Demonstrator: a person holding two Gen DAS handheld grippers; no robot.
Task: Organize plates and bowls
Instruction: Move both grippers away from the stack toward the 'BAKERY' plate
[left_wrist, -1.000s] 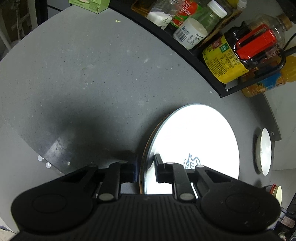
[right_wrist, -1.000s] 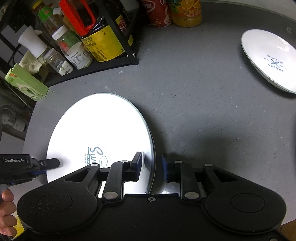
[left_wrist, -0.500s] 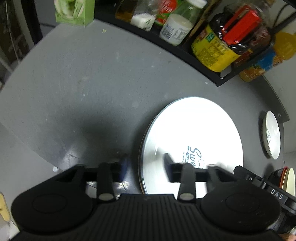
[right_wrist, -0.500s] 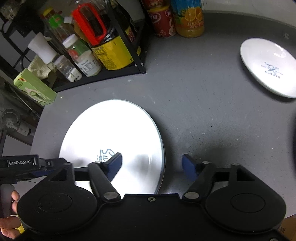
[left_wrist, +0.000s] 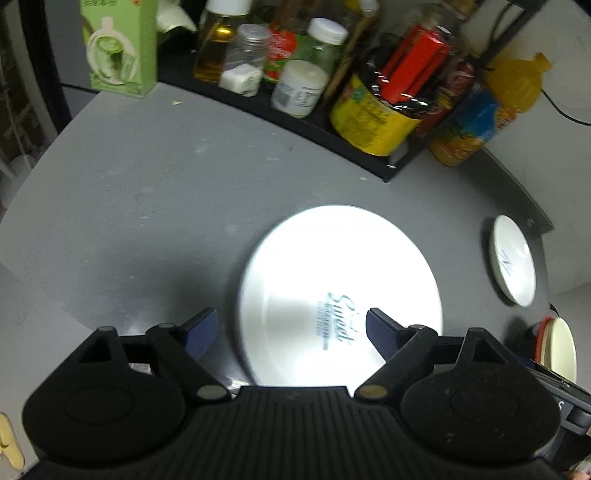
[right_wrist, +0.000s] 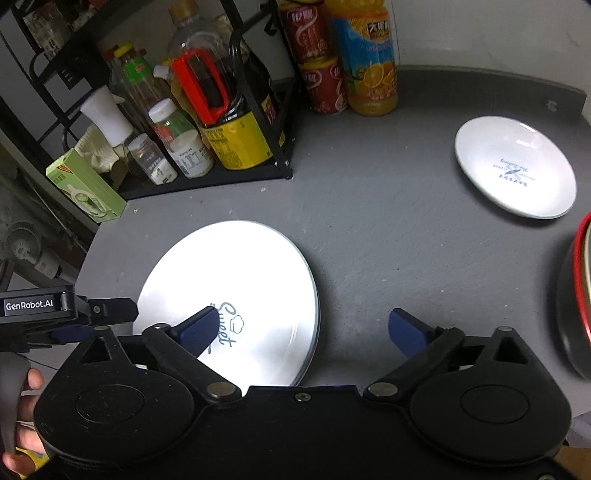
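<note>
A large white plate (left_wrist: 340, 280) with blue "Sweet" lettering lies flat on the grey counter; it also shows in the right wrist view (right_wrist: 236, 291). My left gripper (left_wrist: 291, 328) is open and empty, raised above the plate's near edge. My right gripper (right_wrist: 303, 328) is open and empty, raised above the plate's right rim. A smaller white plate (right_wrist: 515, 166) with dark lettering lies at the far right; in the left wrist view it (left_wrist: 513, 260) is at the right edge. A red-rimmed bowl stack (right_wrist: 580, 291) sits at the right edge.
A black wire rack (right_wrist: 251, 173) with jars, bottles and a yellow-labelled jug stands at the back. Red cans (right_wrist: 325, 85) and an orange juice bottle (right_wrist: 369, 62) stand beside it. A green carton (right_wrist: 86, 184) is at the back left. The counter's curved edge (left_wrist: 22, 206) runs along the left.
Both grippers opened and let go of the large plate, which now lies flat. Both have pulled back and risen away from it.
</note>
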